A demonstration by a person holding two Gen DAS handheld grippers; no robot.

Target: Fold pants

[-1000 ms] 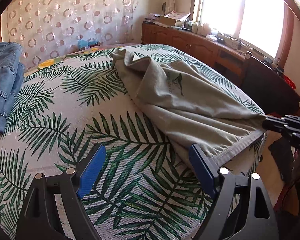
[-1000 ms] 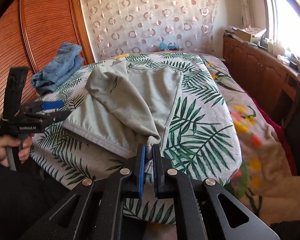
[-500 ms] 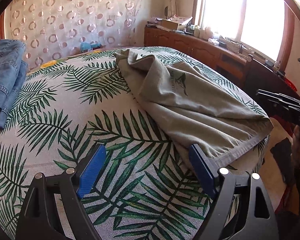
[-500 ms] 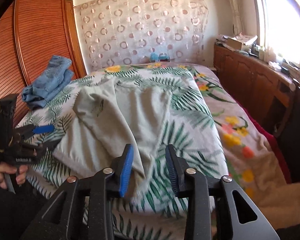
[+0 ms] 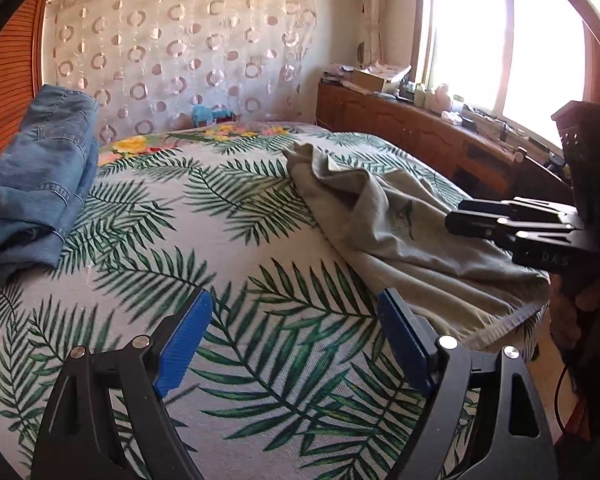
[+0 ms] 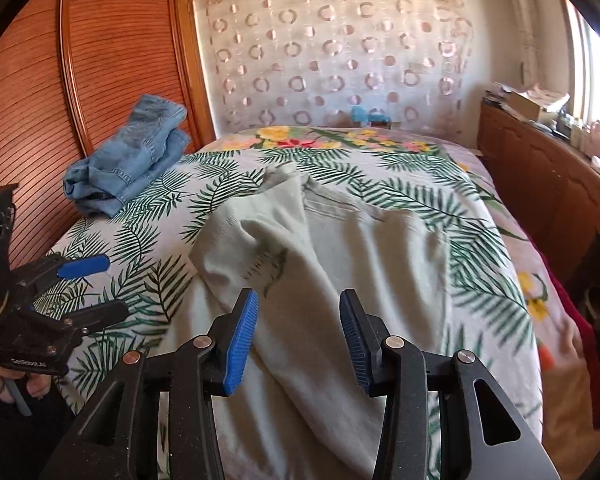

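Hovering at the bottom of its own view, the right gripper (image 6: 299, 332) has just been opening; its fingers are released above the grey-green pants (image 6: 332, 280), likely having let go after laying one leg over. The left gripper (image 5: 296, 344), fingers spread and empty, waits over bare bedspread (image 5: 228, 264), lower centre. Pants lie mid-frame; folded jeans (image 6: 128, 168) upper left.

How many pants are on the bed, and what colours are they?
Grey-green pants: 1
Blue jeans: 1
Total: 2
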